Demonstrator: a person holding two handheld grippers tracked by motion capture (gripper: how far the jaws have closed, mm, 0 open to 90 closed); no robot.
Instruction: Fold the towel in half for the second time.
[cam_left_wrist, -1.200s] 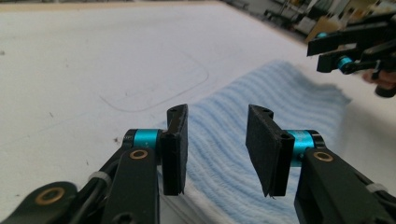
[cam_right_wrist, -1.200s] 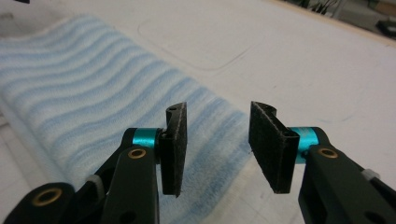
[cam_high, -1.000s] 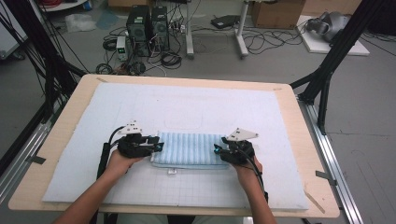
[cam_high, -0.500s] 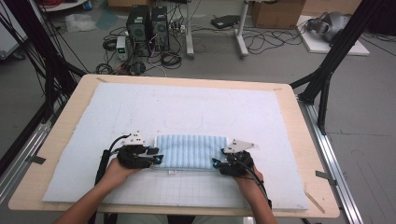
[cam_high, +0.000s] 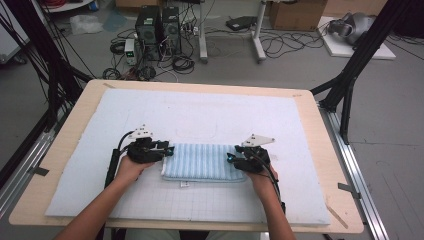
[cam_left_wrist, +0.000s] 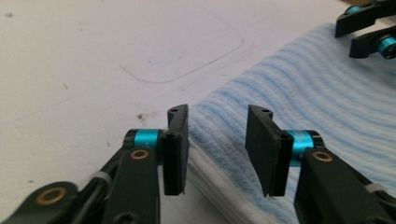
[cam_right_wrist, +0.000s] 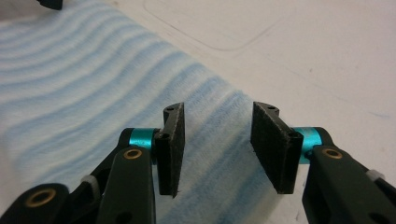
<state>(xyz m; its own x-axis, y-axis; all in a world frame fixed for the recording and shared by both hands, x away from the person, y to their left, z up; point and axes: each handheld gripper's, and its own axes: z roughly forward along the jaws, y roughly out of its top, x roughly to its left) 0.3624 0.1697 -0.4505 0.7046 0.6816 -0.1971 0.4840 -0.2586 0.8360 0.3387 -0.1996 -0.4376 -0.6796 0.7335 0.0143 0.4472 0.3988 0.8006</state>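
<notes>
A folded blue-and-white striped towel (cam_high: 202, 161) lies flat on the white mat (cam_high: 210, 115), near the front. My left gripper (cam_high: 170, 150) is at its left end. In the left gripper view the jaws (cam_left_wrist: 219, 116) stand open over the towel's (cam_left_wrist: 317, 93) corner, with no pad pressing on it. My right gripper (cam_high: 230, 159) is at the right end. Its jaws (cam_right_wrist: 219, 114) have just been closing but stay apart, low over the towel's (cam_right_wrist: 70, 93) far corner, with cloth beneath the gap. The right gripper's tips (cam_left_wrist: 369, 28) show far off in the left gripper view.
The mat covers a wooden table (cam_high: 330, 150). A small white tag (cam_high: 184, 184) sticks out at the towel's near edge. Beyond the table, computer towers (cam_high: 157, 25), cables and black frame posts (cam_high: 350, 75) stand on the floor.
Half a second ago both grippers sat closer to the table's near edge; now they are back up at the towel's two ends. The towel lies as before.
</notes>
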